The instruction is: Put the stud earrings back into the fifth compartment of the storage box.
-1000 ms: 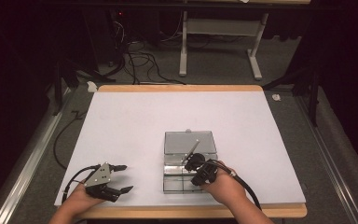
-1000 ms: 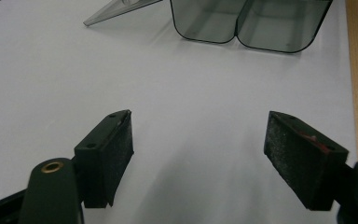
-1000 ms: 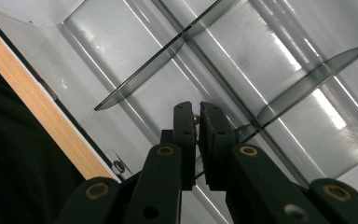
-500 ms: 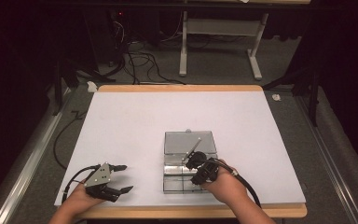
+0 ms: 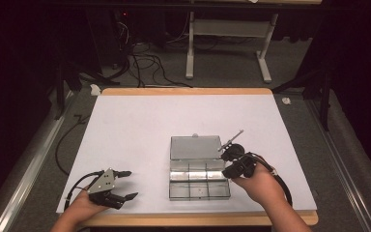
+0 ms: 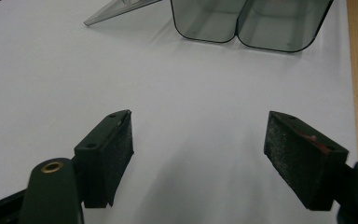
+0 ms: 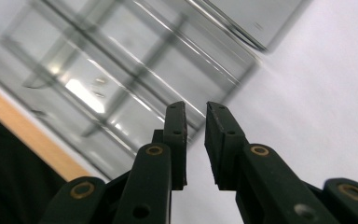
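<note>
Bench (image 5: 140,130): white top, wood front edge. Clear compartment box (image 5: 199,180) sits centre-right, near the front edge, lid (image 5: 195,147) laid open behind it. Right tool (image 5: 230,163) just beside box's right edge, jaws nearly pressed together w/ a thin gap, pinching nothing. Left tool (image 5: 125,184) rests front-left, well apart from box, jaws spread, empty. To do it well: keep right tool low, approach box wall square, steady box w/ left. Hard to tell: whether compartments hold anything; right gripper view blurred.
</note>
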Tool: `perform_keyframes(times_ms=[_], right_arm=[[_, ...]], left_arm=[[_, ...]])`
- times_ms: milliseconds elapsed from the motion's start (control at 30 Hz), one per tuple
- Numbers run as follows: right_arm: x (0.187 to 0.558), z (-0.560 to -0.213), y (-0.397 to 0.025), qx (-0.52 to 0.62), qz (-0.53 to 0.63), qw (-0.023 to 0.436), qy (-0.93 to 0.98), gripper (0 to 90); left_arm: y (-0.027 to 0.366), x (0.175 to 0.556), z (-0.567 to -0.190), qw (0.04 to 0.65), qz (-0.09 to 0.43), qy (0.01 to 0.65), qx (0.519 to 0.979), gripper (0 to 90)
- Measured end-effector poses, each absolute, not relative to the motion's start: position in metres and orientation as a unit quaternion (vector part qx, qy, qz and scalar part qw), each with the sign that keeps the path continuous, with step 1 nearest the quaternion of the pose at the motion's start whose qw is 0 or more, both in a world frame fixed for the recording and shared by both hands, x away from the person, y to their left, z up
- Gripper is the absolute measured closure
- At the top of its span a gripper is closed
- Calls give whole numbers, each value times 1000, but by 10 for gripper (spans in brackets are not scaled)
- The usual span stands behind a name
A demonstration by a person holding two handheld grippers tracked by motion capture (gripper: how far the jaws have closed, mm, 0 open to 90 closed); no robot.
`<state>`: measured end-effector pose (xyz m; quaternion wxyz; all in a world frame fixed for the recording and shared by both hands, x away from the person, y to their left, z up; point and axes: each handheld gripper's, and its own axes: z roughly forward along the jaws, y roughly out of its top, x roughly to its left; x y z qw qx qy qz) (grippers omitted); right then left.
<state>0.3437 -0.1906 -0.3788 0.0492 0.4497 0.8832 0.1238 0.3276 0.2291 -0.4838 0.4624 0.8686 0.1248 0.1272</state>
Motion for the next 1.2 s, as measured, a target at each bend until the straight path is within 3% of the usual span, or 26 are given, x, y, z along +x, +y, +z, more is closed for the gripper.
perform_keyframes(times_ms=[567,733,933,1100,1200], right_arm=[[357,-435,-213,485,78,26,871,658],[356,-439,-209,483,66,29,873,660],[354,-439,-208,474,67,40,877,699],[355,-439,-211,476,71,34,876,856],[355,-438,-211,479,70,32,874,884]], left_arm=[[229,328,-484,463,127,126,868,244],[229,328,-484,463,126,126,868,244],[229,327,-484,461,128,124,869,244],[229,328,-484,462,127,126,868,244],[229,327,-484,461,128,124,869,244]])
